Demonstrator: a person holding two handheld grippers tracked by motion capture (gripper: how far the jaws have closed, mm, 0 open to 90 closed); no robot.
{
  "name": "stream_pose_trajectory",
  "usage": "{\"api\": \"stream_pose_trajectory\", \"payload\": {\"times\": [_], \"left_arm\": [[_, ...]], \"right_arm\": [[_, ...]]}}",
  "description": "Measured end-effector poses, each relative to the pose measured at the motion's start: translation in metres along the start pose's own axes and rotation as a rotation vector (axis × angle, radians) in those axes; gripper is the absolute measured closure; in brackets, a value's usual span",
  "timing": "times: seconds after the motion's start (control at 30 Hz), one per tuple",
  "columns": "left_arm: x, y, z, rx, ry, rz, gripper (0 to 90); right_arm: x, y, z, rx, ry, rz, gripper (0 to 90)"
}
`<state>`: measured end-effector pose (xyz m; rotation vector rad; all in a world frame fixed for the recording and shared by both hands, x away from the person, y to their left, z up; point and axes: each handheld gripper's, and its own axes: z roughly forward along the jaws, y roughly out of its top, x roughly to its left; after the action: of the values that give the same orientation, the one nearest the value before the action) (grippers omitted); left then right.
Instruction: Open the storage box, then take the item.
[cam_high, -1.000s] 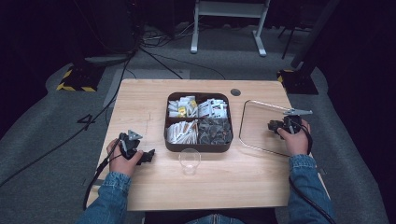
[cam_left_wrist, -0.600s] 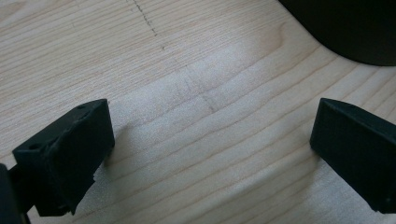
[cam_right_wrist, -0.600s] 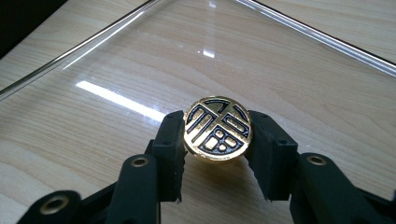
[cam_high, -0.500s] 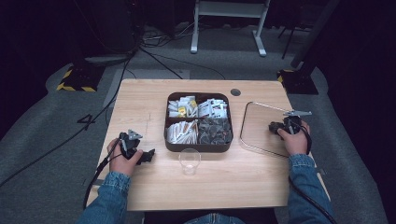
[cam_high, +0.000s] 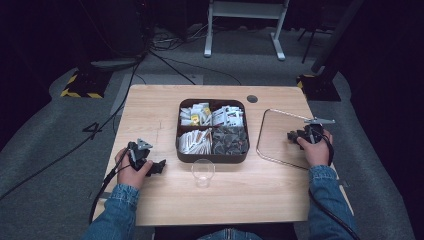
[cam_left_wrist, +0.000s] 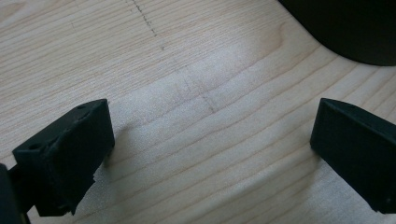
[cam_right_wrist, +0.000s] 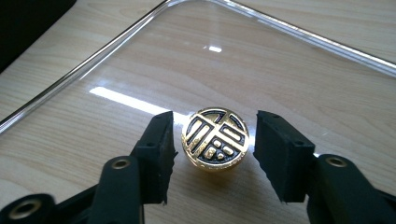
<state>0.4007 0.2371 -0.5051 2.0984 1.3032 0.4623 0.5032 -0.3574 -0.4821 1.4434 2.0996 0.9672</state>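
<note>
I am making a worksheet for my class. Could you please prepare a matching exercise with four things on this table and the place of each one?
Things:
1. gold knob
2. clear cup
3. dark box
4. left tongs

Places:
A. over bare wood, jaws wide apart
B. middle of the table, four compartments of packets
C. between the right tongs' jaws, on the clear lid
D. just in front of the box, nearest the person

Pairs: 1-C, 2-D, 3-B, 4-A
</note>
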Motion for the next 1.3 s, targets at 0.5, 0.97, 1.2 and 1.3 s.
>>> {"api": "stream_pose_trajectory", "payload": {"times": [0.5, 0.97, 1.2, 1.3], "left_arm": [[0.001, 0.001, 0.001, 0.003, -0.005, 0.001, 0.1], [0.0, 0.001, 0.001, 0.002, -0.001, 0.0, 0.2], [0.0, 0.0, 0.0, 0.0, -0.002, 0.002, 0.2], [0.0, 0.0, 0.0, 0.0, -0.002, 0.002, 0.1]], "right_arm": [[0.012, 0.011, -0.026, -0.106, 0.036, 0.06, 39.6], [0.039, 0.035, -0.042, -0.196, 0.107, 0.025, 38.9], [0.059, 0.049, -0.046, -0.213, 0.146, -0.005, 39.0], [0.07, 0.056, -0.045, -0.221, 0.175, -0.019, 39.0]]}}
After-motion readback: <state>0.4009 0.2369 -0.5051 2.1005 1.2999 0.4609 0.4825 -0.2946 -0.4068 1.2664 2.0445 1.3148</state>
